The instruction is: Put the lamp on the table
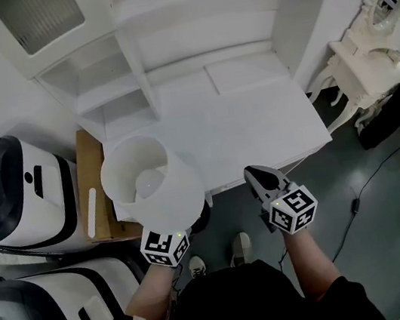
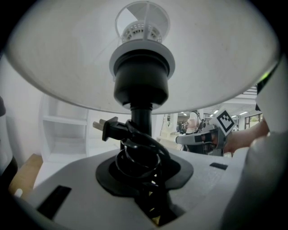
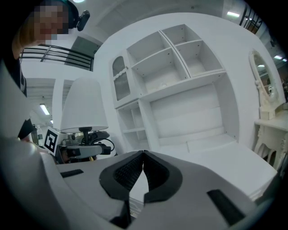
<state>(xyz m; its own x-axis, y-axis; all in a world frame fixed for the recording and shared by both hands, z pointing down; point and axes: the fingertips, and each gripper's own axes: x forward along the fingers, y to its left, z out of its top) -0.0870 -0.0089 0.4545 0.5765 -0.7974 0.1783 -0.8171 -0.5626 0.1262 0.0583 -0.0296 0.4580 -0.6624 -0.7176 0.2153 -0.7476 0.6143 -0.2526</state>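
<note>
The lamp has a white drum shade (image 1: 150,183) and a black stem (image 2: 141,114). Its black cord (image 2: 139,155) is coiled round the stem, with the plug (image 2: 105,128) sticking out to the left. My left gripper (image 1: 165,246) is shut on the stem and cord and holds the lamp upright at the front left corner of the white table (image 1: 255,123). In the head view the shade hides the left jaws. My right gripper (image 1: 258,177) is shut and empty, just in front of the table's front edge. In the right gripper view the lamp (image 3: 84,105) is at the left.
A white hutch with open shelves (image 1: 165,46) stands at the back of the table. Two black-and-white machines (image 1: 15,196) and a brown board (image 1: 94,189) are at the left. A white vanity with a mirror (image 1: 366,57) is at the right. Cables (image 1: 360,196) lie on the grey floor.
</note>
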